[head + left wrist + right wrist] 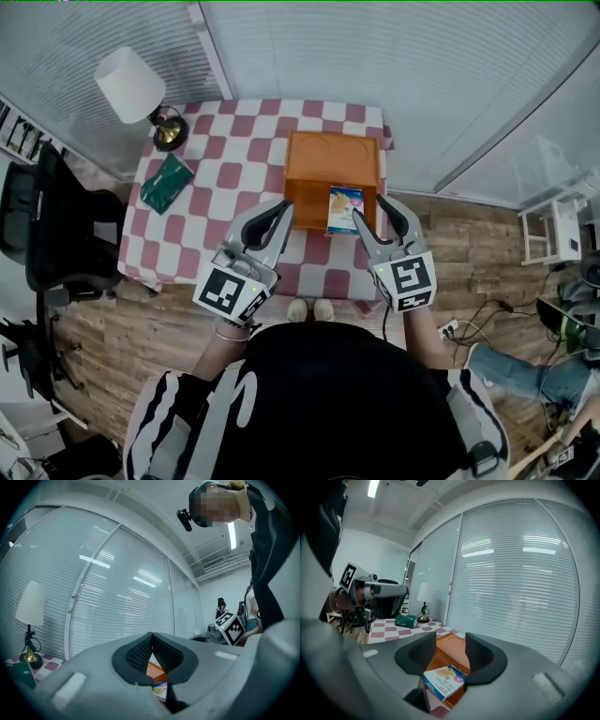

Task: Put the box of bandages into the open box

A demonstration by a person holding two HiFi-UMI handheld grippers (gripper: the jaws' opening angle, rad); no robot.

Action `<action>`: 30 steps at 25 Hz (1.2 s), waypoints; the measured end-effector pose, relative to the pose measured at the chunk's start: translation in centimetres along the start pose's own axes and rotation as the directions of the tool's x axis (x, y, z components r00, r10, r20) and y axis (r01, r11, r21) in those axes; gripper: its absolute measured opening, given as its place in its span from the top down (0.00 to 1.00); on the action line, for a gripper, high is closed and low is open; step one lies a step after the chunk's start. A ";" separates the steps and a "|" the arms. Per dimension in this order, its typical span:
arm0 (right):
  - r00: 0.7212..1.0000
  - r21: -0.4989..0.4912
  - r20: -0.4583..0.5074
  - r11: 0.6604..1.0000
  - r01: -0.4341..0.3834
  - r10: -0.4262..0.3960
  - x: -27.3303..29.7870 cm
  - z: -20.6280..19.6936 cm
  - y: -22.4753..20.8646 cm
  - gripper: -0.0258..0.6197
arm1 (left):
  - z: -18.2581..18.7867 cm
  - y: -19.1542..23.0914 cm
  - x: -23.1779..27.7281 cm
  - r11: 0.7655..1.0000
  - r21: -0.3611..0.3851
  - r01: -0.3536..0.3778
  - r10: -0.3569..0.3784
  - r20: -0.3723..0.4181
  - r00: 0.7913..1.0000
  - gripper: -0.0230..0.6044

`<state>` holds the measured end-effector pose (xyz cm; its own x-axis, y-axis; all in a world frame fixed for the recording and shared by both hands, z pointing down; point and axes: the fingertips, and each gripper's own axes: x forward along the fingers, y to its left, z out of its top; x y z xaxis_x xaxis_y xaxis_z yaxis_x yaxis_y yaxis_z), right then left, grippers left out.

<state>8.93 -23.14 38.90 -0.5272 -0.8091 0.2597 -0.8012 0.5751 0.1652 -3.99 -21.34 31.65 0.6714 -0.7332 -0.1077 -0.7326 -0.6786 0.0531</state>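
Your right claw (375, 217) hangs open above the near edge of the desk (234, 159) with its red-and-white checked cloth, nothing between its jaws. Your left claw (272, 217) is closed at the tips and empty.

The small white-and-blue cardboard box of bandages (344, 208) sits tilted at the near right of the open orange box (309, 187). I can't tell whether it has settled flat inside.

It looks like a light carton, fairly stiff but easy to crush, and its glossy print is probably a little slick. If you need to nudge or regrip it, pinch across the two long narrow sides near the middle, and do it gently.
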 end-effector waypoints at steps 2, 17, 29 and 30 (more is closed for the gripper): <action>1.000 0.013 -0.003 1.000 0.009 -0.009 -0.1 0.0 -0.2 0.67 | 0.0 0.1 0.1 1.000 0.000 0.000 0.000 0.001 1.000 0.96; 0.995 0.086 0.084 0.995 0.043 -0.050 -0.3 1.7 -1.1 0.87 | -0.2 0.7 0.9 1.000 0.002 0.009 -0.009 -0.005 1.000 0.96; 0.992 0.134 0.107 0.990 0.049 -0.063 -0.3 2.1 -1.2 0.96 | -0.6 1.3 1.1 1.000 -0.012 -0.003 0.003 -0.010 1.000 0.96; 0.992 0.138 0.108 0.989 0.048 -0.063 -0.3 2.1 -1.2 0.96 | -0.7 1.3 1.1 1.000 -0.012 -0.003 0.003 -0.012 1.000 0.96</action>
<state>9.46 -23.85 36.58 -0.5029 -0.8521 0.1447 -0.8570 0.5134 0.0444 -4.15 -23.11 32.26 0.6705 -0.7357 -0.0959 -0.7333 -0.6768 0.0651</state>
